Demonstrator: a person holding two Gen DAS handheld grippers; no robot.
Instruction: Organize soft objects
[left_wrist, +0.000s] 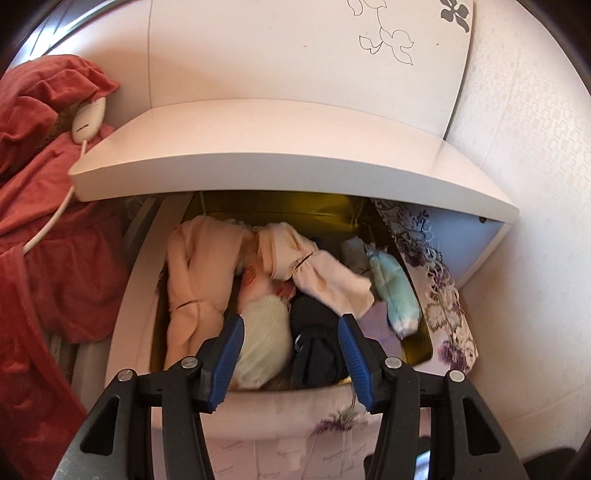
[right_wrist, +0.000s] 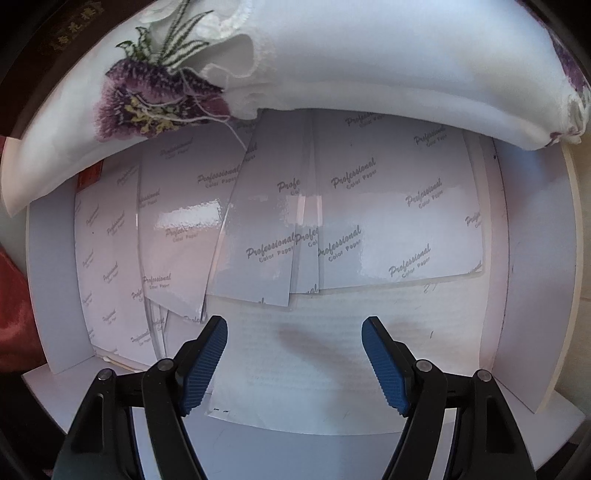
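Writing reading "Professional Color Paper" repeating across glossy photo sheets (right_wrist: 388, 221) lying overlapped inside a white drawer (right_wrist: 532, 258), under the right gripper (right_wrist: 294, 363), jaws spread, gripping nothing. Embroidered white cloth (right_wrist: 332, 62) draping over the drawer's far edge. Left gripper (left_wrist: 291, 363) hovering half-spread and empty over a gold tin (left_wrist: 417, 341) crammed with pink garments (left_wrist: 199, 273), black socks (left_wrist: 314, 347), a mint sock (left_wrist: 395, 295), beneath the nightstand top (left_wrist: 295, 147).

The left wrist camera is looking slantwise down into a drawer (left_wrist: 177, 266), while the right is facing straight down, close over papers (right_wrist: 388, 221), both sharing the embroidered cloth (right_wrist: 332, 55).
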